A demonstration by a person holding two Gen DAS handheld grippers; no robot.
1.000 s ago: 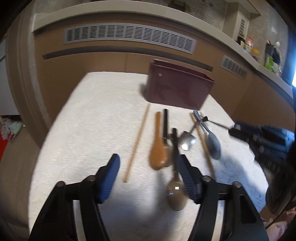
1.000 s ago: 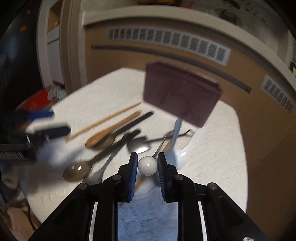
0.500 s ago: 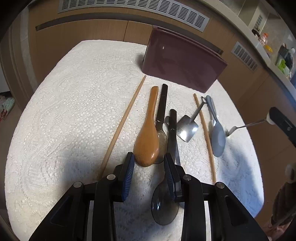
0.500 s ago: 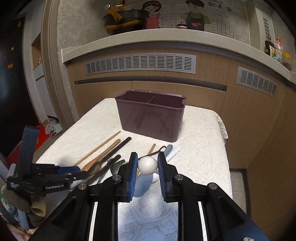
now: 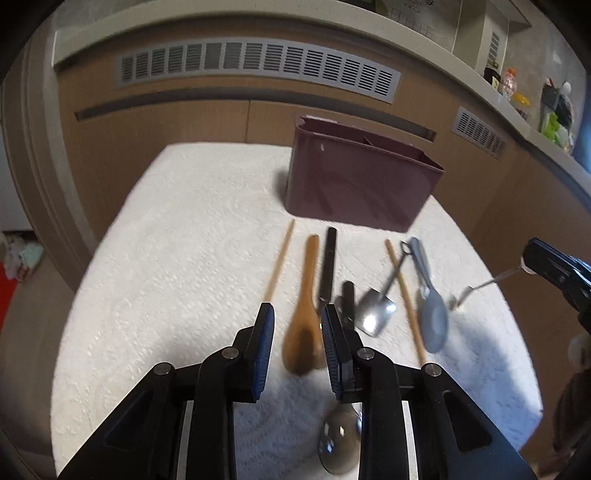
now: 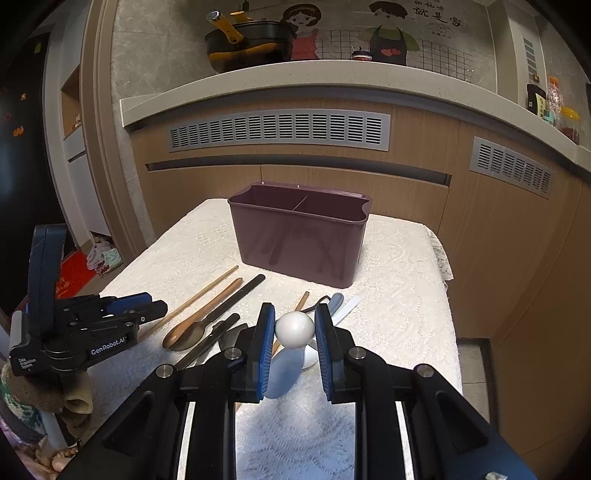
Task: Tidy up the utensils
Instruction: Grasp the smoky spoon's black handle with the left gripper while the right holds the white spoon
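Right wrist view: my right gripper [image 6: 294, 328] pinches fork's white ball handle [image 6: 294, 329], smooth, slippery; left gripper [image 5: 297, 334] narrow, empty.

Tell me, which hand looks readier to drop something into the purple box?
The right. Its gripper is shut on a white ball-ended utensil, lifted and facing the box. The left gripper holds nothing, low over the spoons on the cloth.

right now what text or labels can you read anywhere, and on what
"GenRobot.AI": white print on the left tool body, right wrist view.
"就是家": on the wall sticker.
Small white label low on that tool: too small.
Counter bottle label: too small.
Left wrist view: nothing readable.
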